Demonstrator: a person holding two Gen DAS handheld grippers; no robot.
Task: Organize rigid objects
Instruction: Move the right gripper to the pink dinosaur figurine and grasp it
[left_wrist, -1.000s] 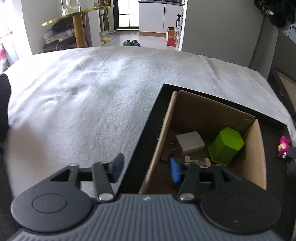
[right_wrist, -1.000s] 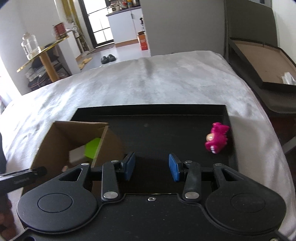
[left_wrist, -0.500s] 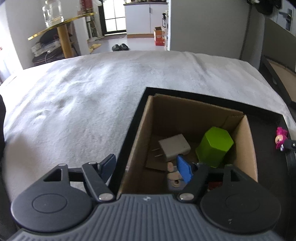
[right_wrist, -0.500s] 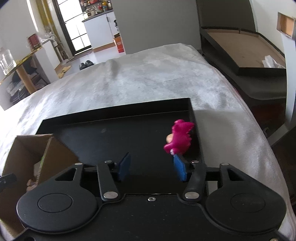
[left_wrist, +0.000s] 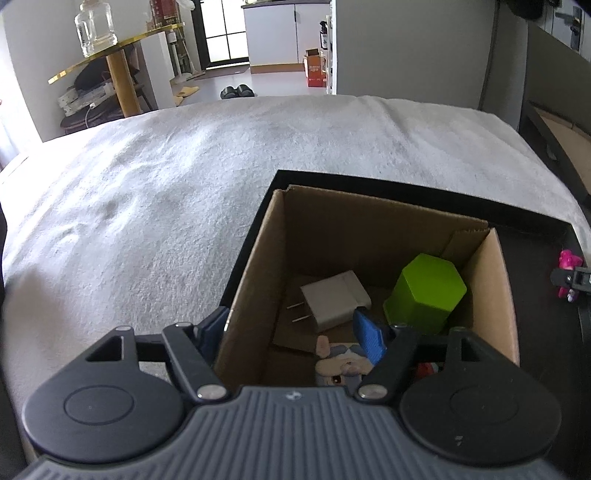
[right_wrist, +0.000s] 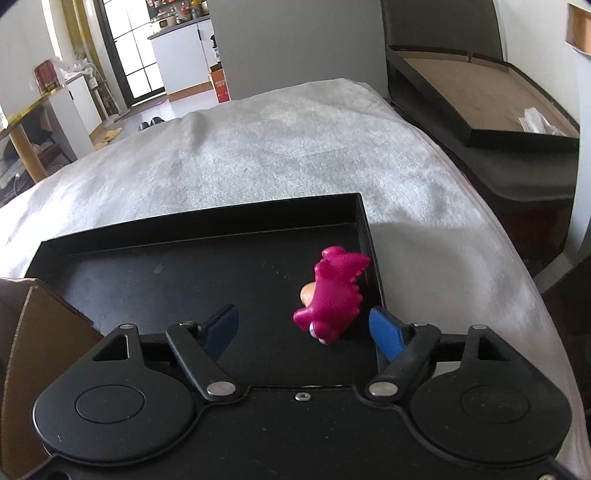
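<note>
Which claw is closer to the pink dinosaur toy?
The right claw. Its jaws are opening with the pink dinosaur toy between them, untouched. The left claw straddles the cardboard box wall, far across the black tray.

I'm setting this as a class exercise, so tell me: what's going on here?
A person holding two claws is sorting small things into a cardboard box on a black tray. The box holds a white charger, a green block and a small figure. The right claw is opening around a pink toy. The left claw straddles the box wall, open.
</note>
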